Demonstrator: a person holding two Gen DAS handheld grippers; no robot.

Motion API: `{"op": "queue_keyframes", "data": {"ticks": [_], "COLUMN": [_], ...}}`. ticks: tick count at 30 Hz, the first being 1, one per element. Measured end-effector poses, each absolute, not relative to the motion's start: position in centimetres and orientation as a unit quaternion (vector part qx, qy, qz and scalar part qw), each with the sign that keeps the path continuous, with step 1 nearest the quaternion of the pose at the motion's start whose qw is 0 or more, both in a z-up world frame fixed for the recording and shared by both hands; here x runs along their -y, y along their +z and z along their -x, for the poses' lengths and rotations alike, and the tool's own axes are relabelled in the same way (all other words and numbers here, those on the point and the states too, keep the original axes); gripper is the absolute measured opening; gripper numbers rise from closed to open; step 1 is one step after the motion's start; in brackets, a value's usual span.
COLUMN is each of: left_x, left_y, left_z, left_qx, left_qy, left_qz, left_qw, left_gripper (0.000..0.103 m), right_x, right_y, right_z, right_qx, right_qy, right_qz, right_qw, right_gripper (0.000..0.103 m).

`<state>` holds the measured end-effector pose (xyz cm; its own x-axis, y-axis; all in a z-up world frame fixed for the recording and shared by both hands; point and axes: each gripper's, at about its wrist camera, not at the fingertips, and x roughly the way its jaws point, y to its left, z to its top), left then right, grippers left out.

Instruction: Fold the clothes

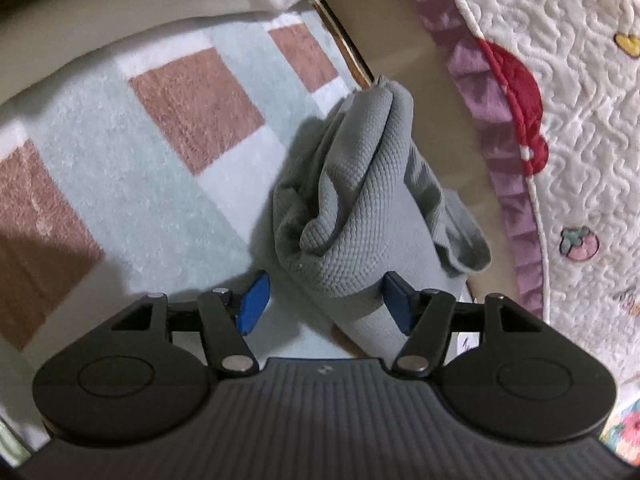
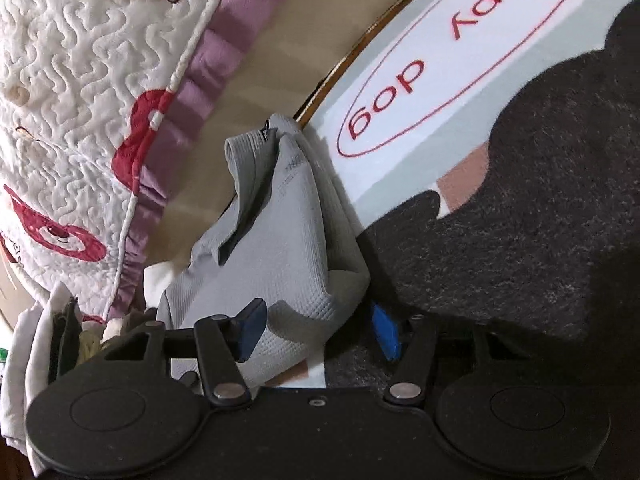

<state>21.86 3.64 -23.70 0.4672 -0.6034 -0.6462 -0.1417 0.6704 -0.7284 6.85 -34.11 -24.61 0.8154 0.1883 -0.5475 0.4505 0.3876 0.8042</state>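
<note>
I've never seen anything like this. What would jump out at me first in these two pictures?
Probably the crumpled grey textured garment, bunched up at the middle of both views on a pale blue rug with brown squares, sitting between the blue-padded fingers of each hand-held gripper. Next, the white quilted blanket with a purple frill and red appliqué shapes fills one side. In the right view, a red oval with lettering stands out on the rug.
</note>
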Motion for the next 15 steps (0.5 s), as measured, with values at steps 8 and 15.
{"op": "queue_keyframes", "data": {"ticks": [8,15], "left_x": [-3.1,-1.5], "left_y": [-25.1,-23.6], "left_z": [-23.8,-24.1], "left_qx": [-0.474,-0.449], "left_qy": [-0.136,-0.165], "left_qz": [0.419,0.325], "left_qw": [0.763,0.816], "left_gripper": [0.065,0.033], "right_x": [34.7,34.4], "right_y": [-24.7,-25.1], "right_z": [-9.0,-9.0], "right_qx": [-0.275,-0.241], "right_qy": [-0.097,-0.043], "right_qz": [-0.563,-0.530], "right_qw": [0.773,0.812], "right_gripper": [0.068,0.019]}}
